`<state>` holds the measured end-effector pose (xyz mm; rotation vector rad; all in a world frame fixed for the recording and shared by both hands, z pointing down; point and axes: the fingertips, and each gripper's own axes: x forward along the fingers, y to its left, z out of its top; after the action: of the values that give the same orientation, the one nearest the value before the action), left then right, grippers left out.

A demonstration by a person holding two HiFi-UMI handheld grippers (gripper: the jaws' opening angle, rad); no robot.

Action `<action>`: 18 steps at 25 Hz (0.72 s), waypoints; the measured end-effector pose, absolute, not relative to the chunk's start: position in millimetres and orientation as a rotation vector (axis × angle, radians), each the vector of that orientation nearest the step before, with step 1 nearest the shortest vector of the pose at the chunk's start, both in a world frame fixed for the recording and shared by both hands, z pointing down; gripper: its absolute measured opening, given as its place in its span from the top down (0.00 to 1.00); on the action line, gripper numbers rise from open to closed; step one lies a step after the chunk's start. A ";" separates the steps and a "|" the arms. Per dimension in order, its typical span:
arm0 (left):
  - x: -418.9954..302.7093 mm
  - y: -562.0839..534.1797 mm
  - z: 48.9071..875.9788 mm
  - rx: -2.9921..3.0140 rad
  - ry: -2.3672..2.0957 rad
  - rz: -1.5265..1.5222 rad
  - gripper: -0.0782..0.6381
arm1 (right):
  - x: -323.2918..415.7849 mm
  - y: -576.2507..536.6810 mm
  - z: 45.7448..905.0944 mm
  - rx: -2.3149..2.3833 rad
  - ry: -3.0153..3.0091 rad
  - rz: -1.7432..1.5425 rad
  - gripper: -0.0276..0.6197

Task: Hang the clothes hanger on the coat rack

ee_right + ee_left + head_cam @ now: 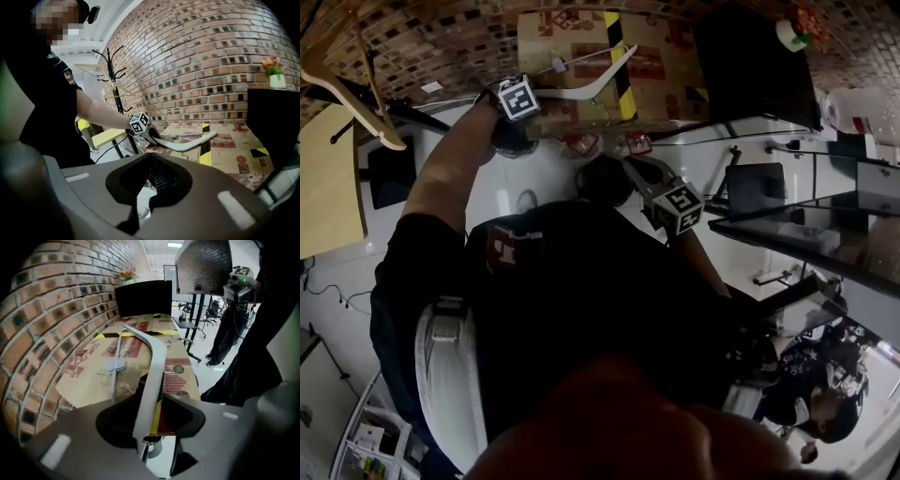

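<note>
A white clothes hanger (pixel 595 86) lies on a cardboard-covered table (pixel 661 56). My left gripper (pixel 534 112) is at the hanger's near end, jaws open. In the left gripper view the hanger's white arm (pixel 154 362) runs through the gap of the left gripper (pixel 152 404) without being pressed. The right gripper view shows the left gripper (pixel 152 135) at the end of the hanger (pixel 187 144). My right gripper (pixel 652 183) hangs lower, short of the table; its jaws (pixel 159 180) look shut and empty. The black coat rack (pixel 110 61) stands left, carrying a wooden hanger (pixel 356 89).
A black monitor (pixel 143 296) stands at the table's far end, with a flower pot (pixel 276 77) beside the brick wall. A yellow table (pixel 328 178) lies under the rack. Glass desks (pixel 825 234) and a standing person (pixel 816 403) are at the right.
</note>
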<state>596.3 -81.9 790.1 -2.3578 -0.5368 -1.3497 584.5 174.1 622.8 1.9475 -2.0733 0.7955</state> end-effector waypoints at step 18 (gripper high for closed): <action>571.0 -20.1 710.1 -2.613 -0.692 -1.242 0.76 | 593.2 173.4 617.4 1.943 -2.106 0.774 0.94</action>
<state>571.0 -20.1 710.1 -2.6132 -0.6918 -1.2418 593.2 173.4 617.4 1.9428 -2.1059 0.7742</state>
